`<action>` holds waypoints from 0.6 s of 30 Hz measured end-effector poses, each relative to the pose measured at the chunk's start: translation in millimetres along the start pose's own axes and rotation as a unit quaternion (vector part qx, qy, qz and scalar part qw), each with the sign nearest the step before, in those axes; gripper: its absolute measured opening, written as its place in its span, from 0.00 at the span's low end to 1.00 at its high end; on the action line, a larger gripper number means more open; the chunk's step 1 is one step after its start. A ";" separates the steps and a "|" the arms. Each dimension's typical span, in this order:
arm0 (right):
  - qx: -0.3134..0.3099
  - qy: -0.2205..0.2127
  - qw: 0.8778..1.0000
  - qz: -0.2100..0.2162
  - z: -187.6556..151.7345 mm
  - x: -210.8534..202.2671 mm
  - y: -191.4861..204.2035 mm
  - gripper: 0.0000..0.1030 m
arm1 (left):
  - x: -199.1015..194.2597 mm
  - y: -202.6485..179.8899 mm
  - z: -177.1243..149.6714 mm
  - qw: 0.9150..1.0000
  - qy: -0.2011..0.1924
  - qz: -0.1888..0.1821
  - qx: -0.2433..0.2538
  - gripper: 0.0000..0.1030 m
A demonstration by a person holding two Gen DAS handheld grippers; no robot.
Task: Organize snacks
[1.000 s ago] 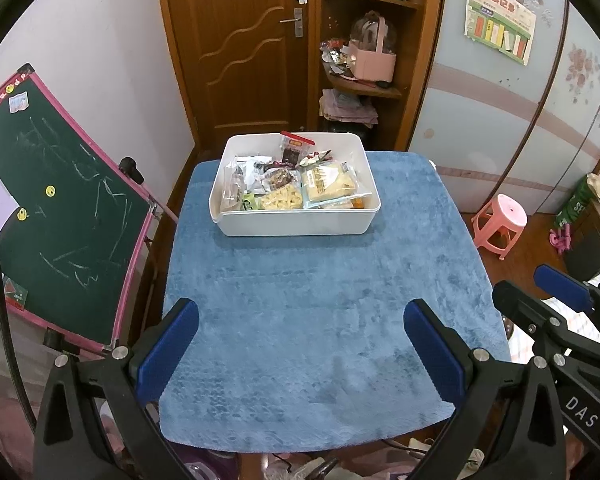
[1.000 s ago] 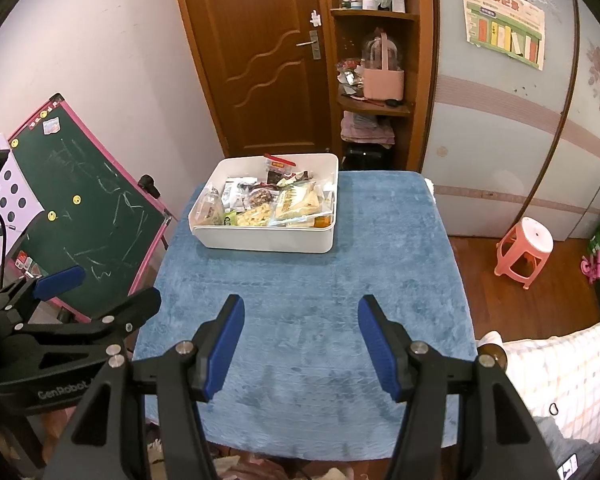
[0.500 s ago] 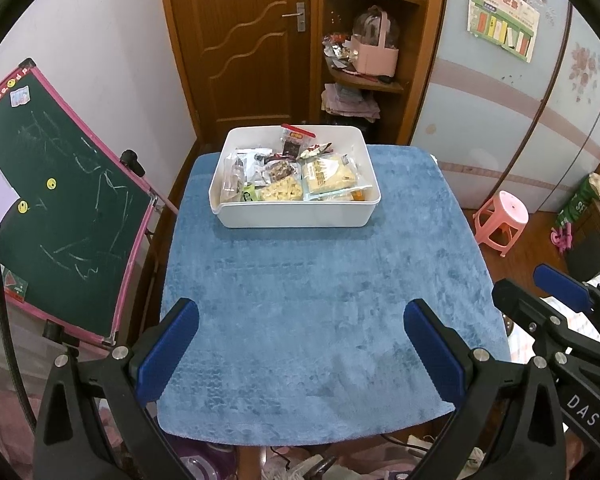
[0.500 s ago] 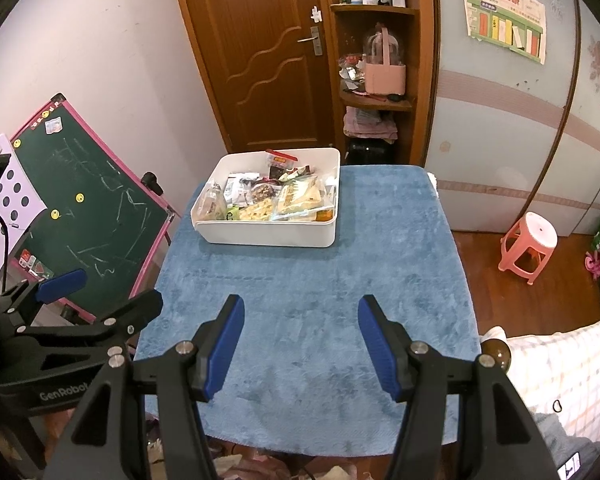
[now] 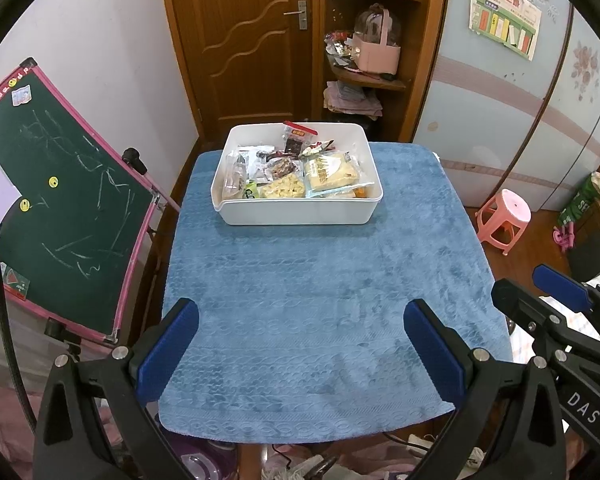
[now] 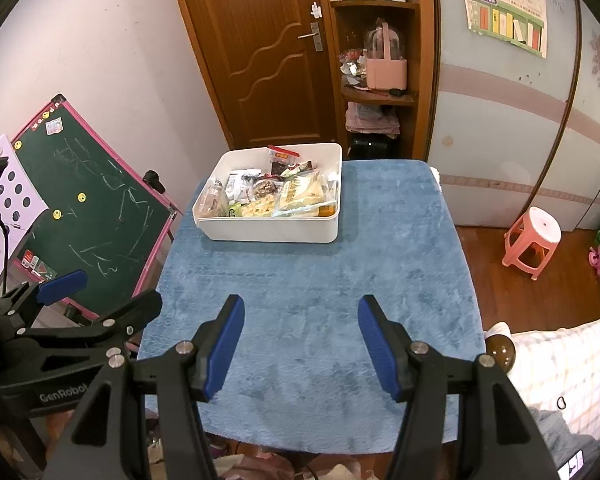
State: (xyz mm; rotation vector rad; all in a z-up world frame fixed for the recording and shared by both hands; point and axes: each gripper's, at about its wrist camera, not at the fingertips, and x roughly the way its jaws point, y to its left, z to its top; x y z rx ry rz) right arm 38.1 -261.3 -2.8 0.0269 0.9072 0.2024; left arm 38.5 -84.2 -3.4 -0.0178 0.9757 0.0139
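A white bin [image 5: 300, 213] [image 6: 268, 230] stands at the far end of the table with the blue cloth [image 5: 324, 288] [image 6: 316, 280]. It holds several snack packets [image 5: 296, 172] [image 6: 276, 192], one red-topped bag upright at the back. My left gripper [image 5: 300, 344] is open and empty above the near edge of the table. My right gripper [image 6: 300, 344] is open and empty, also above the near edge. Both are well short of the bin. The right gripper also shows at the right edge of the left wrist view [image 5: 560, 300], and the left gripper shows at the left of the right wrist view [image 6: 80, 304].
A green chalkboard with a pink frame [image 5: 56, 200] [image 6: 88, 216] leans close to the table's left side. A pink stool [image 5: 504, 216] [image 6: 534, 236] stands on the floor to the right. A wooden door and corner shelves [image 5: 364, 40] are behind the table.
Both grippers have drawn back and risen a little, so the bin and table look farther off. Both stay open and empty.
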 end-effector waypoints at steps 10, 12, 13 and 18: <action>0.001 0.001 1.000 0.000 0.1 0.5 -0.2 0.58 | 0.0 -0.4 0.3 1.000 0.001 0.000 0.000 0.99; 0.003 0.002 1.000 0.000 -2.7 0.9 1.6 0.58 | 0.0 -0.5 0.5 1.000 0.000 0.000 0.000 0.99; 0.002 0.002 1.000 0.001 -2.4 0.9 1.1 0.58 | 0.1 -0.6 0.7 1.000 0.000 0.000 0.000 0.99; 0.003 0.002 1.000 0.001 -4.2 1.0 1.7 0.58 | 0.4 -0.8 1.0 1.000 0.001 0.001 0.000 0.99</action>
